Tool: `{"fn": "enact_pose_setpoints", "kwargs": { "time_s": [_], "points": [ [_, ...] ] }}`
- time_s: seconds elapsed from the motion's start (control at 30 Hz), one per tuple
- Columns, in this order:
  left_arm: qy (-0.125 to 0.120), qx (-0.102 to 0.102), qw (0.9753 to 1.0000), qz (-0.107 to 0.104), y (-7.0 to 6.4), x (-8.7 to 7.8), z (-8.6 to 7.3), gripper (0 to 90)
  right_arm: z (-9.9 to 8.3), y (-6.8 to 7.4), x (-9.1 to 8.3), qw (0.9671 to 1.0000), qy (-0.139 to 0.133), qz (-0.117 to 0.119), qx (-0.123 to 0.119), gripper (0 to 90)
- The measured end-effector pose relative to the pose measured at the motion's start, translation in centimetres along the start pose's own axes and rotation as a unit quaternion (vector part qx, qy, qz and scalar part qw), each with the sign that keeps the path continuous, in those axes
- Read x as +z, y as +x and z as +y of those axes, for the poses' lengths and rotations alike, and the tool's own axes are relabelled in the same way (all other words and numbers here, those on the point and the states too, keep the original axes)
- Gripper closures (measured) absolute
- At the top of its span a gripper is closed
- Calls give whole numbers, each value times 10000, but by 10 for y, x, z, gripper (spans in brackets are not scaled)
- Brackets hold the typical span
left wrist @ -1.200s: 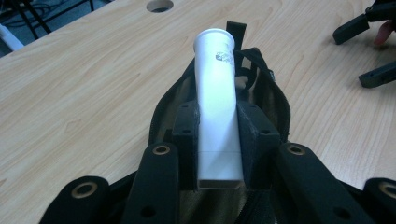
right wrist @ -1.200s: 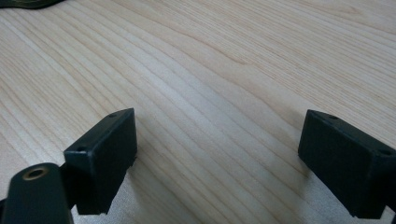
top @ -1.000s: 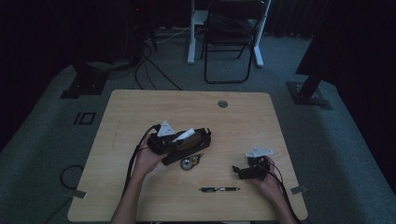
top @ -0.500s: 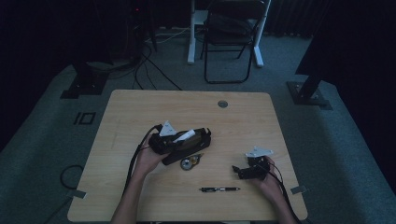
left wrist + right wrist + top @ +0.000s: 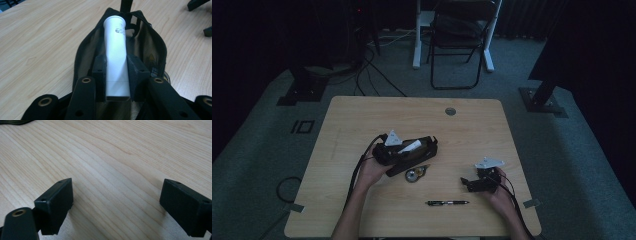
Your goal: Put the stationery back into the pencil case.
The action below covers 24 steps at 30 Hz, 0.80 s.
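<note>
Two grippers, L gripper [image 5: 117,75] clamps white tube [image 5: 115,50] over open pouch [image 5: 152,52]

A dim lab or studio: a bare wooden worktop [image 5: 362,120] stands on grey carpet, with a folding chair [image 5: 460,35] behind it, loose cables [image 5: 377,67] on the floor behind its left corner, and heavy stand bases [image 5: 542,100] flanking it.

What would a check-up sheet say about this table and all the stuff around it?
Surface: wooden table, bare grain, round hole cap.
Job's things: white tube held over an open black zip pouch.
Clutter: pen; tape roller.
Grippers: left gripper shut on the tube; right gripper open, low over the wood.
Cables: black ones trail from both grippers; more on the floor.
Surroundings: folding chair, dim carpet.
</note>
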State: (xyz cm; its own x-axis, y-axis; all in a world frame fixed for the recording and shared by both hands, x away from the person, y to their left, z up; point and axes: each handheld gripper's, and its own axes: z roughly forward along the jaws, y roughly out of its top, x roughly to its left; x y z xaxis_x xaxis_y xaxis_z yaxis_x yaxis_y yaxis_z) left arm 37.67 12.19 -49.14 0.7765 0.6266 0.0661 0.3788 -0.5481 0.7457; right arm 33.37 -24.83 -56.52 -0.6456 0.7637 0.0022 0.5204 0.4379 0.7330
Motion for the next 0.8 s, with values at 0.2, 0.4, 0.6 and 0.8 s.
{"fn": "enact_pose_setpoints", "kwargs": {
  "time_s": [0.2, 0.4, 0.6, 0.8],
  "points": [
    [91, 15, 9999, -42, -1, 4, -1, 711, 0, 0, 0, 10000, 1, 0, -1, 116],
    [207, 26, 9997, -153, -1, 8, -2, 709, 0, 0, 0, 10000, 1, 0, 0, 116],
    [345, 11, 9993, -150, -1, 12, -3, 704, 0, 0, 0, 10000, 1, 0, 0, 116],
    [380, -10, 9991, -185, 0, 11, -4, 703, 0, 0, 0, 10000, 3, 3, -6, 116]
  ]
}}
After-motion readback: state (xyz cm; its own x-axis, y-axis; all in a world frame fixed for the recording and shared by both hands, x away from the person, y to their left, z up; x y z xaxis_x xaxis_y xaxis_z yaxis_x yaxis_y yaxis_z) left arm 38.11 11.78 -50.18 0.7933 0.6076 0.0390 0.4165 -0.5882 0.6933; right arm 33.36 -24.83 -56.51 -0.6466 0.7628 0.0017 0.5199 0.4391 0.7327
